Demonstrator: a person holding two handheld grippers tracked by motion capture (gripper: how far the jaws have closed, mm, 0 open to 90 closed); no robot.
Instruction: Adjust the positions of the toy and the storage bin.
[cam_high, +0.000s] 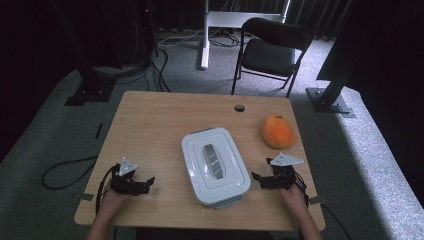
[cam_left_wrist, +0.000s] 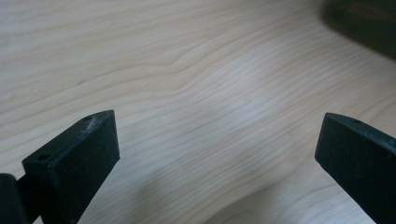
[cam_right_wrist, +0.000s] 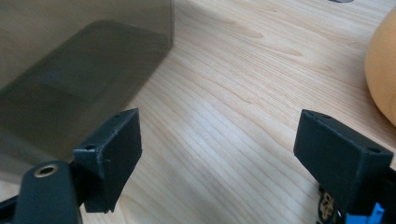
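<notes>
Bare table (cam_high: 150, 120) lies open left of and behind the lidded white container (cam_high: 215, 165). On the right, the orange plush fruit (cam_high: 277, 131) narrows the passage beside it.

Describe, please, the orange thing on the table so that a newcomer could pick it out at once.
Start at the wooden table and find the white lidded container at its middle. To the container's right, near the table's far right corner, lies the orange fruit, apart from the box. It is the only round, brightly coloured thing there; everything else is white, black or wood.
</notes>
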